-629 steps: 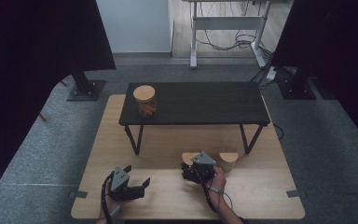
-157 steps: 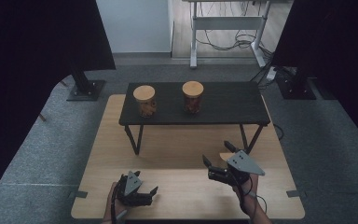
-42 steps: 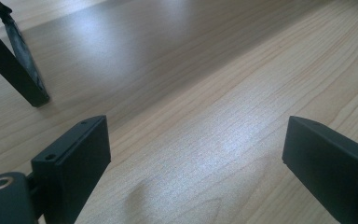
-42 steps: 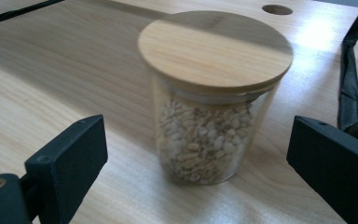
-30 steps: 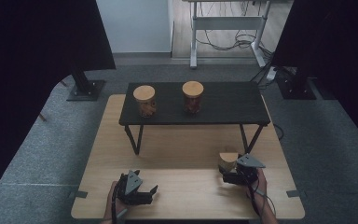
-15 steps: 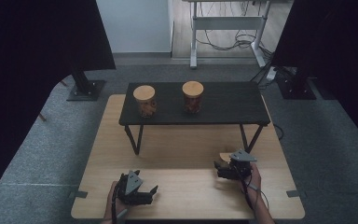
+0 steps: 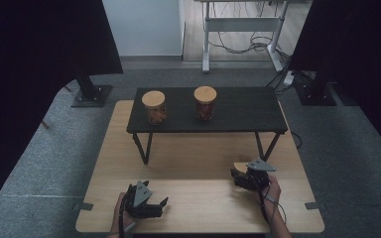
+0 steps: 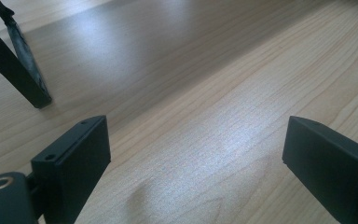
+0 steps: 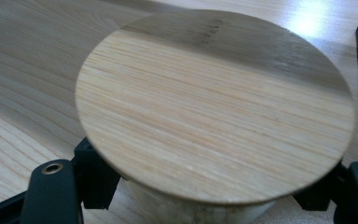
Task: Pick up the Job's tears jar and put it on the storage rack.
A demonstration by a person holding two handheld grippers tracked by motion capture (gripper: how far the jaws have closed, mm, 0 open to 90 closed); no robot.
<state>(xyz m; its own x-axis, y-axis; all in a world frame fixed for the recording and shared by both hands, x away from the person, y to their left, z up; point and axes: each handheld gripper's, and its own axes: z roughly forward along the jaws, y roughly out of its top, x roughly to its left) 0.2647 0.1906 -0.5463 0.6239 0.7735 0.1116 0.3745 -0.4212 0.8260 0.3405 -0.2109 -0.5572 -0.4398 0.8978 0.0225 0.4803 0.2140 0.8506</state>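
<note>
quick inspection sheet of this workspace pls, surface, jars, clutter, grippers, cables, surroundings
surface: light wooden table carrying a low black bench.
job's things: two wood-lidded jars, left jar and middle jar, upright on the bench; a third jar on the table by the bench's right leg.
clutter: nothing seen.
grippers: right gripper has its jaws either side of the third jar, grip not clear; left gripper open over bare wood.
cables: loose cables on the floor behind.
surroundings: grey carpet, dark curtains, metal desk frame.
</note>
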